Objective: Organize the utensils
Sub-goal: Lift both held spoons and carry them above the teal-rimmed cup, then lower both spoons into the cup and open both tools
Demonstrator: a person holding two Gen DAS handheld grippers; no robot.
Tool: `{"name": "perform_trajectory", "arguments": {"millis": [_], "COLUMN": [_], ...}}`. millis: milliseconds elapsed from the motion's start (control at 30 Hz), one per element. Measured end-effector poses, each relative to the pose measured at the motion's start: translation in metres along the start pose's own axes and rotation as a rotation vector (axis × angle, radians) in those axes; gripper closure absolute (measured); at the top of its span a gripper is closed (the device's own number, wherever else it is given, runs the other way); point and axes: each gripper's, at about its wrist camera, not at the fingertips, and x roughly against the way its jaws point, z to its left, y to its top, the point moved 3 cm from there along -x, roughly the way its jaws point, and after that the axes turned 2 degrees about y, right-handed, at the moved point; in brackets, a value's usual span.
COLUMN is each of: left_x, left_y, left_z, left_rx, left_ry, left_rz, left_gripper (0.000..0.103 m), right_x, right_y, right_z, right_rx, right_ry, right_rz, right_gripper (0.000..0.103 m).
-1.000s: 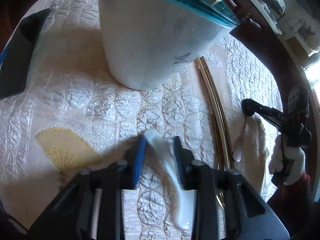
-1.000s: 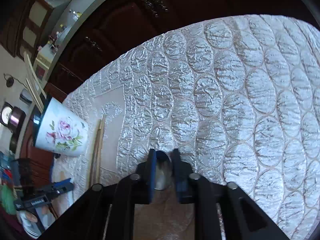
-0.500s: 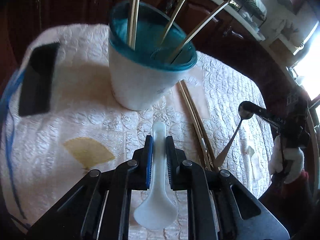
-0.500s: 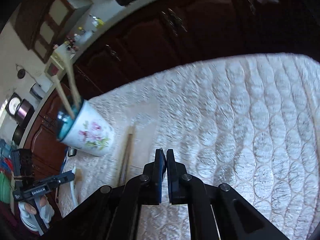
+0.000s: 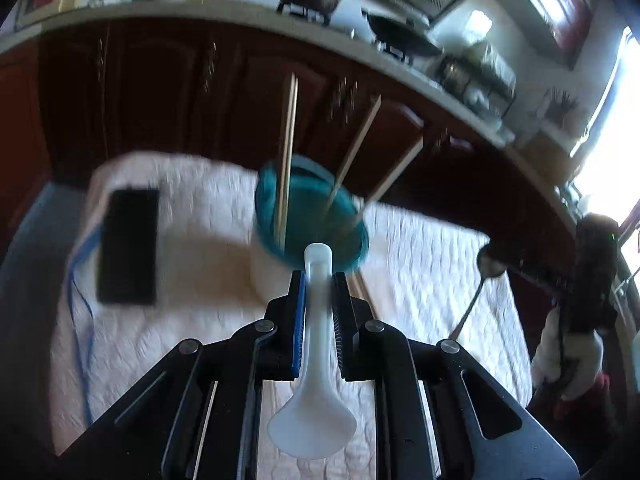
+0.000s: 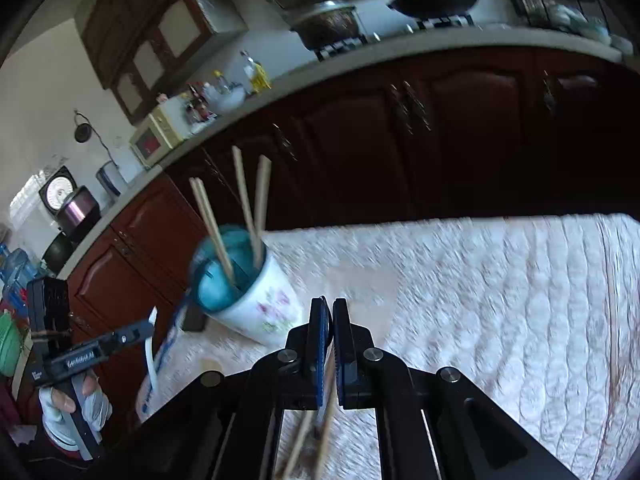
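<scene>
The white spoon point(image 5: 316, 344) is pinched by its handle in the left gripper point(image 5: 318, 280), bowl hanging below the jaws. A metal spoon point(image 5: 478, 284) is clamped in the tightly closed right gripper point(image 6: 329, 312). The cup point(image 6: 256, 300), holding chopsticks point(image 6: 248, 208), is ahead of both. The spoons could be snagged on those leaning sticks, and the cup tipped.

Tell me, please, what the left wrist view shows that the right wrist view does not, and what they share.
Only the left wrist view shows the flat black object on the cloth, and the metal spoon clamped in the right gripper. Only the right wrist view shows the cup's flower print and the gloved hand on the left gripper. Both show the cup with chopsticks and the white spoon.
</scene>
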Motion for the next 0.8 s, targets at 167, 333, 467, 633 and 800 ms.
{"name": "perform_trajectory", "arguments": {"millis": [167,333,467,633,800], "left_x": [0.008,0.007,-0.003,-0.023,-0.054], "left_y": [0.029,0.052,0.074,0.094,0.100], "left_z": [0.001,0.002,0.000,-0.008,-0.014], "left_rx": [-0.007,-0.012,0.003,-0.032,-0.115], "left_ry": [0.019,0.040,0.042,0.057,0.059], "left_rz": [-0.073,-0.134,-0.186,-0.253,-0.270], "left_gripper": [0.091,0.091,0.091,0.092,0.092], "right_x": [0.000,-0.010,-0.017,-0.030,-0.050], "right_y": [0.020,0.040,0.056,0.074,0.082], "right_z": [0.027,0.047,0.058,0.078,0.093], "right_rx": [0.046,0.065,0.089,0.160,0.225], "right_ry": [-0.010,-0.028,-0.067,-0.133,-0.182], "right_rz": [-0.038,-0.067,-0.107,-0.157,-0.179], "right_gripper": [0.100,0.100,0.100,0.100,0.100]}}
